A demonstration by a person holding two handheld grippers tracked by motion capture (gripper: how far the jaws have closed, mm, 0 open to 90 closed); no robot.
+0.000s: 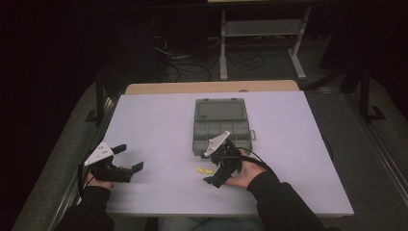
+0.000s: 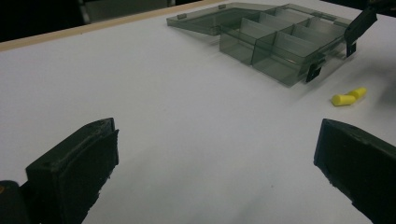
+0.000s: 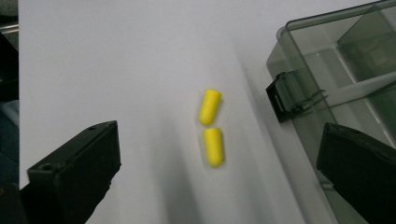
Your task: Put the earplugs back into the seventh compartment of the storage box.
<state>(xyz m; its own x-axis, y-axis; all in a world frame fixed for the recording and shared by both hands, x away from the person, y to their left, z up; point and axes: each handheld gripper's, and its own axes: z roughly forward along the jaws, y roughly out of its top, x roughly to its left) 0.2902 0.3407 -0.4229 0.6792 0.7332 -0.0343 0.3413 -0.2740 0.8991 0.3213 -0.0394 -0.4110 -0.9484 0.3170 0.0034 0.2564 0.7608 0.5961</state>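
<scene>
Two yellow foam earplugs (image 1: 204, 171) (image 3: 210, 126) (image 2: 349, 96) lie end to end on the white table, just in front of an open clear grey compartment box (image 1: 222, 127) (image 2: 275, 42) (image 3: 336, 84). My right gripper (image 1: 220, 168) (image 3: 219, 172) hovers over the earplugs, open, its jaws on either side of them and apart from them. My left gripper (image 1: 129, 158) (image 2: 215, 163) is open near the table's left front edge, with bare table between its jaws. The box's lid lies flat at the far side, and its compartments look empty.
The white table (image 1: 159, 120) has a wooden strip (image 1: 211, 86) along its far edge. A black latch (image 3: 280, 95) sticks out from the box's near wall beside the earplugs. A metal frame and cables (image 1: 192, 62) stand on the dark floor beyond.
</scene>
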